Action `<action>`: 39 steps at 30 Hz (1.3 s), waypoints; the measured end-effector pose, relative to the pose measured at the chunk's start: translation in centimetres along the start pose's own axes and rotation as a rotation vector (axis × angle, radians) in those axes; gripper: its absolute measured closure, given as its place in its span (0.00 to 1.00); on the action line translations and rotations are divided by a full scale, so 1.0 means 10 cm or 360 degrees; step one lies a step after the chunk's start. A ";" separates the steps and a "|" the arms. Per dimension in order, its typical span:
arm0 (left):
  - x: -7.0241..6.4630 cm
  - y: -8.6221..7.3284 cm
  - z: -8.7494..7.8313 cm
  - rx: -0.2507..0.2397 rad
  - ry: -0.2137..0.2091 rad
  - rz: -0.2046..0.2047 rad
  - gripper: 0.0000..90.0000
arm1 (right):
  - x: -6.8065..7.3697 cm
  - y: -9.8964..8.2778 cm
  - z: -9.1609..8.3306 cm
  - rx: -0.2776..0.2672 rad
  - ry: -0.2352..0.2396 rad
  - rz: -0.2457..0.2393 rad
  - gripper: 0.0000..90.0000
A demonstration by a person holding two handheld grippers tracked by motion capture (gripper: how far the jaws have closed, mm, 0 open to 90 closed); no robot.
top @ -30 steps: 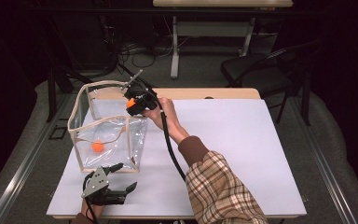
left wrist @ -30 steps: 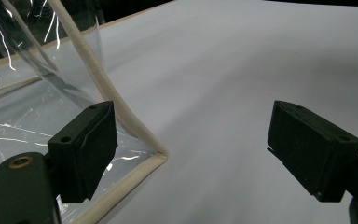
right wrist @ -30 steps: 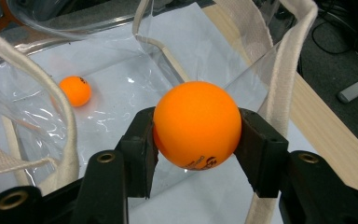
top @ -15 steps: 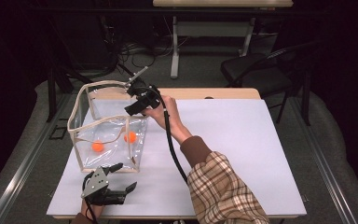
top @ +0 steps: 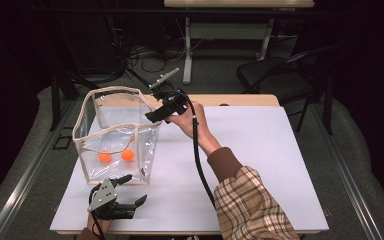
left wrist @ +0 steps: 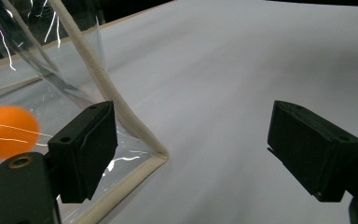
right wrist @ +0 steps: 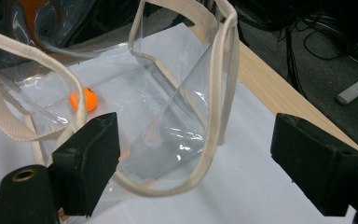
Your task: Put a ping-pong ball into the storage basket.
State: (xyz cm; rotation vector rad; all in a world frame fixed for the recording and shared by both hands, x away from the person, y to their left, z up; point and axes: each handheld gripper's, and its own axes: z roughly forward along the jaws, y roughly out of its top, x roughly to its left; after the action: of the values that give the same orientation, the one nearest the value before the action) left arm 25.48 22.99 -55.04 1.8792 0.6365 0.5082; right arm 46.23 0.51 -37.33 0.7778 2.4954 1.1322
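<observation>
**Right gripper spread wide above the bag rim, two balls inside**

High view: the right gripper [top: 156, 116] sits just above centre of the frame, at the right-hand edge of the clear plastic bag with cream fabric trim [top: 114, 131]. Its jaws have just been opening and nothing is between them. The bag stands upright at centre left on the white tabletop [top: 260, 165]. Two small orange balls [top: 127, 155] lie side by side on the bag's floor, low in its front half. The left gripper [top: 132, 191] lies at lower left, just in front of the bag's near corner, jaws apart and empty. A plaid sleeve [top: 252, 205] comes in from the lower right.

Left gripper view: the two black jaws stand well spread with bare tabletop between them. The bag's trimmed bottom corner [left wrist: 156, 156] sits just beside the left jaw, and one orange ball [left wrist: 4, 130] shows blurred at the left edge through the plastic.

Right gripper view: the jaws are wide apart over the bag's open mouth, with its cream handle loop [right wrist: 214, 102] at the frame's middle. One orange ball [right wrist: 84, 99] shows at upper left inside the bag.
</observation>
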 end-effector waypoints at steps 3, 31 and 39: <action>-0.01 0.01 0.00 0.0004 -0.0001 0.0002 0.18 | -0.02 -0.08 -0.07 -0.0012 0.0005 0.0017 0.16; -0.01 0.00 0.01 0.0017 0.0004 0.0002 0.18 | -0.03 -0.97 -0.58 0.0056 -0.0026 -0.0010 0.01; -0.01 0.00 0.01 0.0017 -0.0001 0.0004 0.18 | -0.01 -1.23 -0.63 0.0099 -0.0020 0.0011 0.01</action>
State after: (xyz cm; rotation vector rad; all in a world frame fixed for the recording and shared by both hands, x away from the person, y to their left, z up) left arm 25.42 22.89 -55.09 1.8904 0.6373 0.5067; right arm 39.08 -10.01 -42.60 0.8080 2.5304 1.0529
